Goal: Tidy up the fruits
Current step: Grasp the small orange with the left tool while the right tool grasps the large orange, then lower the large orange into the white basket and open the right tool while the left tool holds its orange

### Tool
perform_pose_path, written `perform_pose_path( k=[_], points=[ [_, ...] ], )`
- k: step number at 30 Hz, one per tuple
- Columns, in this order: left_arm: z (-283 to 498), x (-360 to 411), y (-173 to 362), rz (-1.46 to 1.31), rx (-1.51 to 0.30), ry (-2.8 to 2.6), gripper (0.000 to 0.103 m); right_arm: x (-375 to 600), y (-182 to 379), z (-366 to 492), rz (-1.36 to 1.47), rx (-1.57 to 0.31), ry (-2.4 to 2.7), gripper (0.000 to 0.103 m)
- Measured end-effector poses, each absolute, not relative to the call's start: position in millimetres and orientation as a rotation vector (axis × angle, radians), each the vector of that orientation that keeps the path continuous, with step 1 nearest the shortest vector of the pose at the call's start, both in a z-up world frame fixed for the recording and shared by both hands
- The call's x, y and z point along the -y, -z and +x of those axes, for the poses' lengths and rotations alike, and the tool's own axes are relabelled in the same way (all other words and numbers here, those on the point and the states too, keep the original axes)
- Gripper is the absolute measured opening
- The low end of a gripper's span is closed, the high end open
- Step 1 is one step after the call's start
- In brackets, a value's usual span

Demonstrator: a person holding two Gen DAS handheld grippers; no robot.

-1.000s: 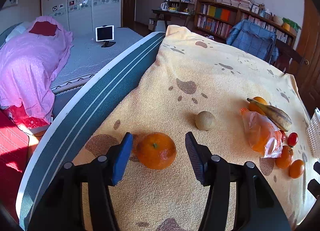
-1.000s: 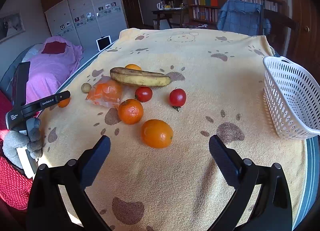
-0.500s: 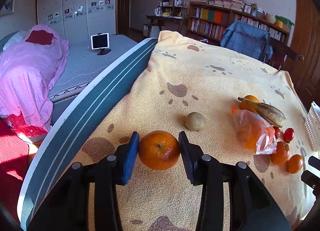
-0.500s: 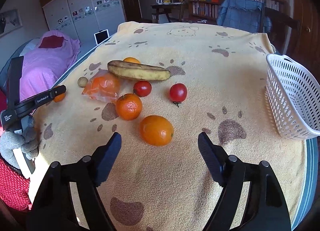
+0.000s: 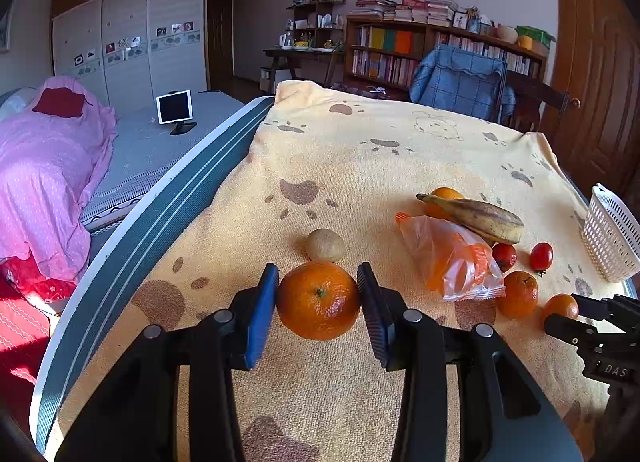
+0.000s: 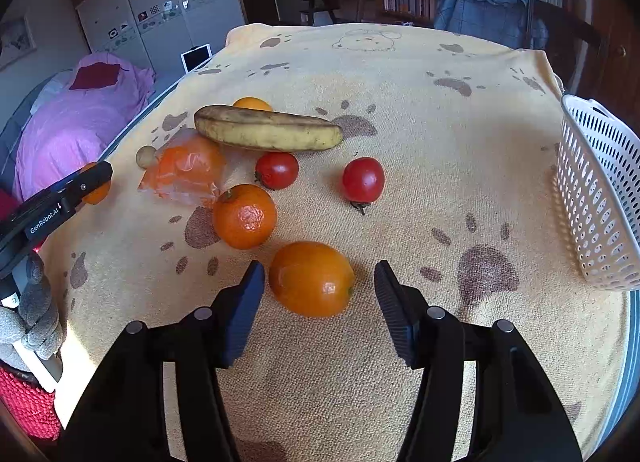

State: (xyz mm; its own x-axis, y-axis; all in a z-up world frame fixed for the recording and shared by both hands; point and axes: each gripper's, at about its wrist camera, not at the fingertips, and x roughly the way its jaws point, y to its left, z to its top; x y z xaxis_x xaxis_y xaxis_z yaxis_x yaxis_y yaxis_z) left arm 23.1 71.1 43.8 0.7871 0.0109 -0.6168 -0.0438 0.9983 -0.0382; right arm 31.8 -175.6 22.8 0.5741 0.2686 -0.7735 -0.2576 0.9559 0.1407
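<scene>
My left gripper is clamped on a mandarin, both pads pressed against its sides, the stem dimple facing my camera; just past it at 12 o'clock sits a small tan round fruit on the paw-print blanket; my right gripper stands apart around a smooth orange — the left finger just beside the peel, the right finger with a clear gap, so nothing is gripped there; at 10 o'clock from that orange lies a second mandarin, and beyond it two tomatoes, a spotted banana with another orange half hidden behind it, and an orange plastic packet touching the banana's near side; the white basket stands well apart at 2 o'clock from my right gripper — at the blanket's edge, and I cannot see into it from either view.
</scene>
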Motion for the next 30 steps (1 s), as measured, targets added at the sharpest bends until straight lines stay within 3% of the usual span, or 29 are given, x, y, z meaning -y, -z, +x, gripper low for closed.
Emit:
perform_pose_path(
  k=[10,30],
  points=[
    [24,-68,-42,-0.04,-0.665,-0.027,0.041,169,-20,34,0.004,-0.905,-0.332,0.043],
    [11,-58,-49,-0.052,-0.642,-0.042,0.041,190,-49,13,0.069,-0.786,-0.325,0.043]
  ],
)
